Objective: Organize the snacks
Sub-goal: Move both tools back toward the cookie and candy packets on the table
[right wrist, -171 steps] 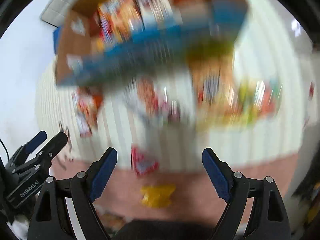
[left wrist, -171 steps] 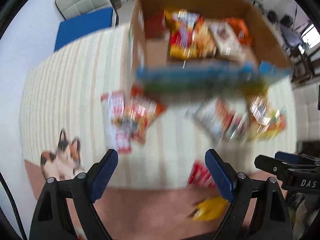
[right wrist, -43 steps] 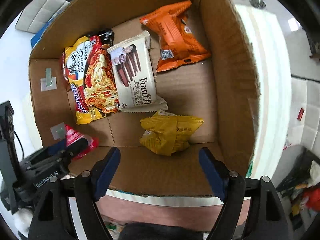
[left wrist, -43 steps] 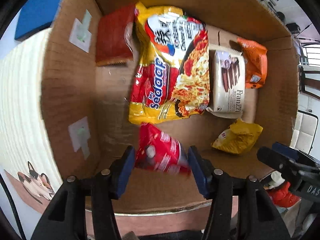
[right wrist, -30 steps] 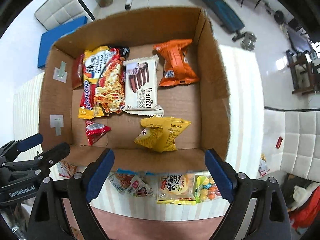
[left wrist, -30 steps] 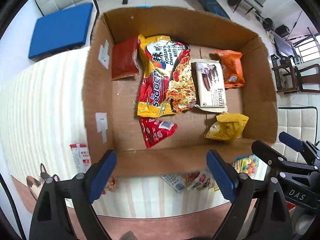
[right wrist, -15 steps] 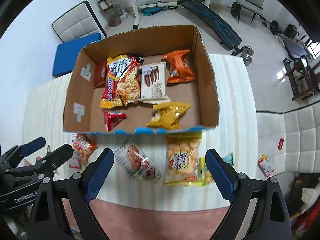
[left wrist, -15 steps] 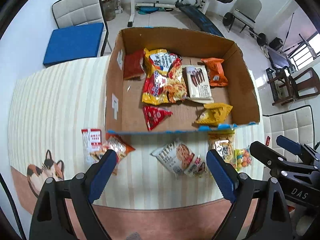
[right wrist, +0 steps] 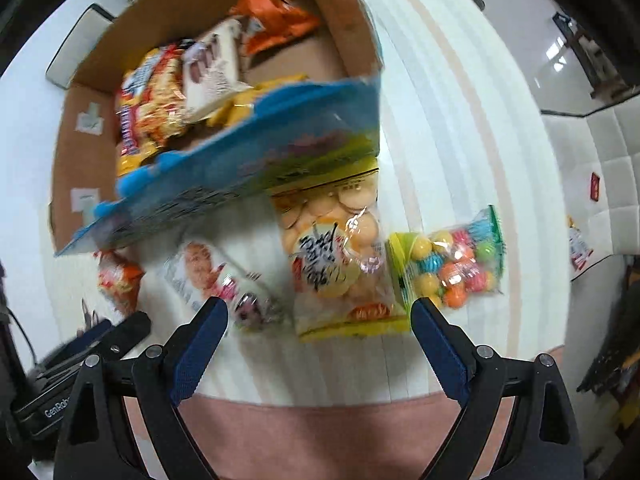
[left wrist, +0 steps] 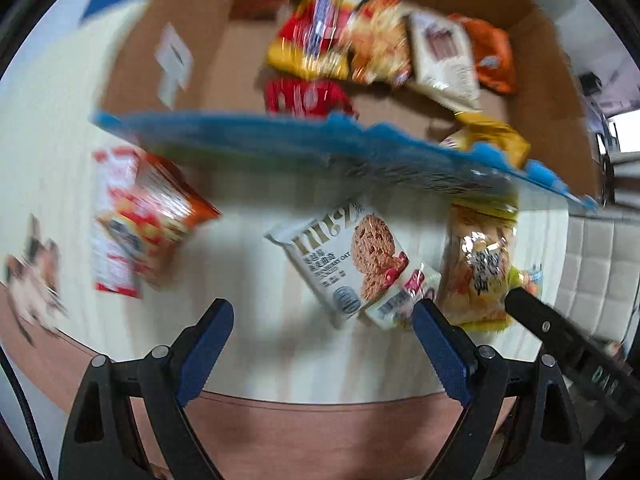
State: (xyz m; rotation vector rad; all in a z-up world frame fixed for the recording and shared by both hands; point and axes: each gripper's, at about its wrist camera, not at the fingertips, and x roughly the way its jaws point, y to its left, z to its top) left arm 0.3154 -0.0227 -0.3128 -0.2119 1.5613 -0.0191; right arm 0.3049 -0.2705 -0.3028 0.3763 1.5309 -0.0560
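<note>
A cardboard box [left wrist: 192, 32] with a blue printed front wall [right wrist: 256, 164] holds several snack packs. Loose packs lie on the striped cloth in front of it. A white oat cookie pack [left wrist: 340, 256] lies just ahead of my left gripper [left wrist: 320, 332], which is open and empty. A yellow biscuit bag [right wrist: 336, 264] lies just ahead of my right gripper [right wrist: 320, 328], also open and empty. A bag of coloured candy balls [right wrist: 448, 260] lies to its right. An orange-red pack [left wrist: 140, 216] lies at the left.
A small white packet [left wrist: 400, 296] lies by the left gripper's right finger. The striped cloth [right wrist: 460, 100] ends at a pinkish table edge [left wrist: 320, 432] close to both grippers. The right gripper's body [left wrist: 580, 352] shows at the lower right of the left wrist view. White tufted seat at right.
Both grippers have dropped down and forward toward the loose packs in front of the box. The views are motion-blurred. Both stay open and empty.
</note>
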